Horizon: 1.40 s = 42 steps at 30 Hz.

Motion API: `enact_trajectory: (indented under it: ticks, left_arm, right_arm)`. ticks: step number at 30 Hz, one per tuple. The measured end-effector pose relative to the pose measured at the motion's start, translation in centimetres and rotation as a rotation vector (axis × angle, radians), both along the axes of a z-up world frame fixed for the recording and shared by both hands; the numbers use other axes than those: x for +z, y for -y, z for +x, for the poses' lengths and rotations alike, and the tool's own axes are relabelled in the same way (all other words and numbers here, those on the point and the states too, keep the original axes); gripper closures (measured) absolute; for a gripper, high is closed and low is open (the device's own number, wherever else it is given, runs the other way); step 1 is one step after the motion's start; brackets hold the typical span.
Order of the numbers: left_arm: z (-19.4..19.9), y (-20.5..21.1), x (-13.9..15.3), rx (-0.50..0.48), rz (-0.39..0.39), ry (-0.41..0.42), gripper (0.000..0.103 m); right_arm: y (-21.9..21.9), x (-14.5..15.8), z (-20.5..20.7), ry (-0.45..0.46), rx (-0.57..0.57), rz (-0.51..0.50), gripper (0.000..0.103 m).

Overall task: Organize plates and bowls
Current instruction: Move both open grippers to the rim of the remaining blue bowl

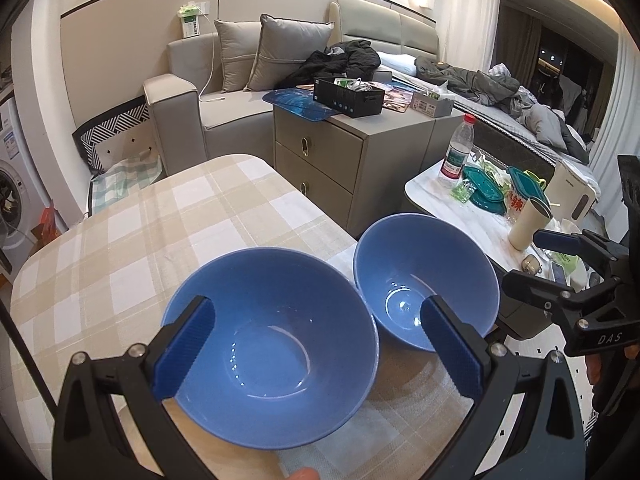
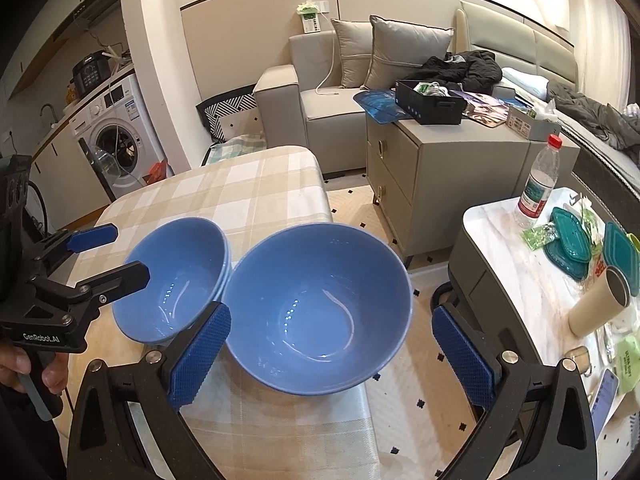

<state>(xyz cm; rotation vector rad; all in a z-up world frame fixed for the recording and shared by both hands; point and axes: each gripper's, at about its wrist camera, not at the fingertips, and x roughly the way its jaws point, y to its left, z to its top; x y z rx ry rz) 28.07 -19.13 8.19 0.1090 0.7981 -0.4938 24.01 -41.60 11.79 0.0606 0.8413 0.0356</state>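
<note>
The left gripper (image 1: 312, 352) stands wide open and empty, its blue pads straddling the left bowl (image 1: 272, 340), which sits dead ahead at twelve o'clock, the near rim just under the fingertips. In the right wrist view that bowl (image 2: 176, 276) looks like a stack of nested bowls, a second rim showing at its edge. The right gripper (image 2: 332, 364) is spread just as wide, holding nothing, with the right bowl (image 2: 320, 312) at its twelve o'clock; its left pad lies in the gap where the two rims nearly touch. Each hand is nearer its own bowl; being round, neither has a long axis to mind. My guess is the right bowl goes into the left one, toward nine o'clock. Both rest on the checked tablecloth (image 1: 132, 232), the right one overhanging the table's edge. Beyond, at one o'clock, stands a drawer cabinet (image 1: 320, 160), at two o'clock a side table (image 1: 472, 224) with a water bottle (image 1: 456, 152), and farthest off a grey sofa (image 1: 224, 112).
</note>
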Motion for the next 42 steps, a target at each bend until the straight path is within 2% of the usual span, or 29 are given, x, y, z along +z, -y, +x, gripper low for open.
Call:
enact_trajectory:
  ticks: [23, 42]
  left_arm:
    - [2.5, 4.1, -2.0, -0.059, 0.046, -0.046, 0.000]
    - [4.4, 6.9, -3.6, -0.104, 0.081, -0.080, 0.000]
  right_arm:
    - [3.0, -3.4, 0.5, -0.061, -0.052, 0.046, 0.001]
    - [3.7, -5.6, 1.3, -0.101, -0.061, 0.073, 0.001]
